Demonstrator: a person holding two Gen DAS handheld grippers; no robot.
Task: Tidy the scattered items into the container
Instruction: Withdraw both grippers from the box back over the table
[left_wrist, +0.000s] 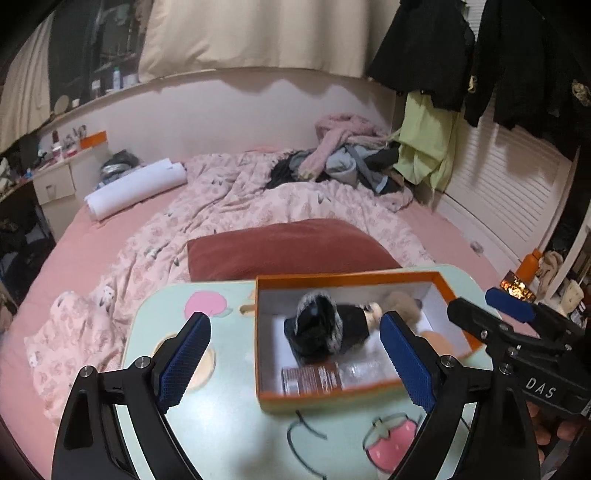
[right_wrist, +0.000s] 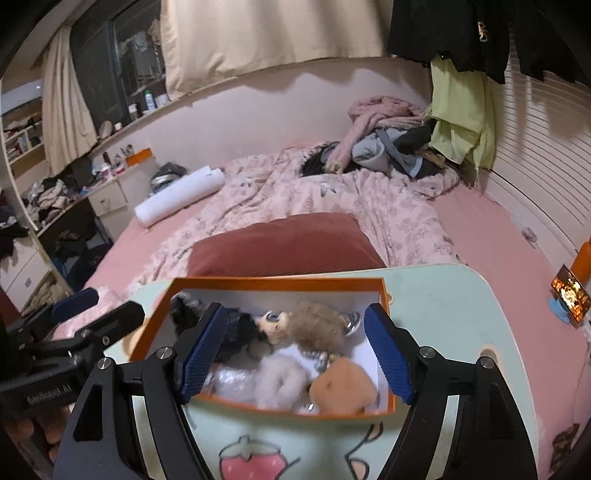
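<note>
The orange box (right_wrist: 384, 295) on the bench (right_wrist: 443, 291) holds the plush toys (right_wrist: 317, 325). Both the left gripper (left_wrist: 295, 365) and right gripper (right_wrist: 295, 354) hover before it, fingers spread wide, empty. No stray item shows outside the box.

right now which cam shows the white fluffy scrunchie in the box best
The right wrist view: the white fluffy scrunchie lies unobstructed near the orange box's front wall. In the left wrist view I cannot pick it out; that corner sits behind a blue finger pad.
</note>
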